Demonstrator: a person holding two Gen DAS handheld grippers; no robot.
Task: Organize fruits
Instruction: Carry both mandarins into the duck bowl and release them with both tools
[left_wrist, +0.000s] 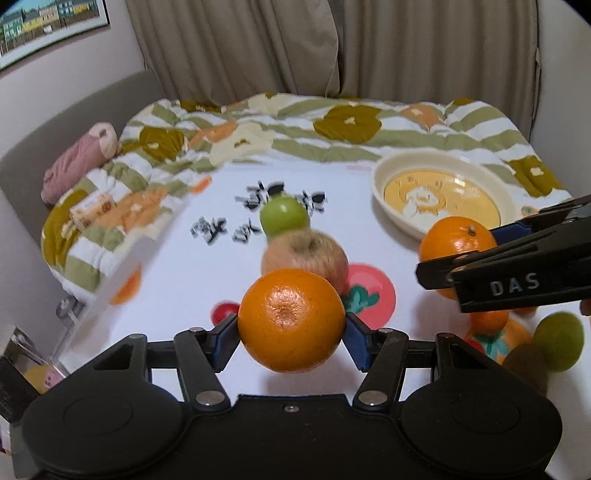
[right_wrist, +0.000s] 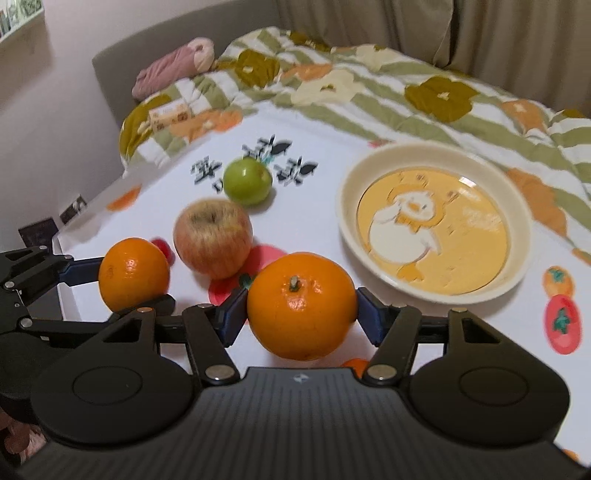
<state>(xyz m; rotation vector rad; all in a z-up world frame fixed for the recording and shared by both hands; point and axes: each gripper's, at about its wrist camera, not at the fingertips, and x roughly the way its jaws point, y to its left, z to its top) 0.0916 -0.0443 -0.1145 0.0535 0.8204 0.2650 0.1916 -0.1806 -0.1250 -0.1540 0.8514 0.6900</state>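
My left gripper (left_wrist: 291, 326) is shut on an orange (left_wrist: 291, 319) and holds it above the white table; it also shows at the left of the right wrist view (right_wrist: 133, 274). My right gripper (right_wrist: 301, 308) is shut on a second orange (right_wrist: 301, 304), seen at the right of the left wrist view (left_wrist: 458, 245). A red-yellow apple (right_wrist: 213, 238) and a green apple (right_wrist: 247, 181) lie on the table behind the oranges. A cream bowl (right_wrist: 524, 221) with a duck picture stands empty to the right. Another green fruit (left_wrist: 559, 339) and a brown one (left_wrist: 526, 365) lie at the right edge.
The white tablecloth (right_wrist: 314, 206) has printed fruit and black lettering. A flowered quilt (left_wrist: 332, 125) lies on the sofa behind the table, with a pink cushion (left_wrist: 79, 160) and a small box (left_wrist: 94, 210) at the left. Curtains hang at the back.
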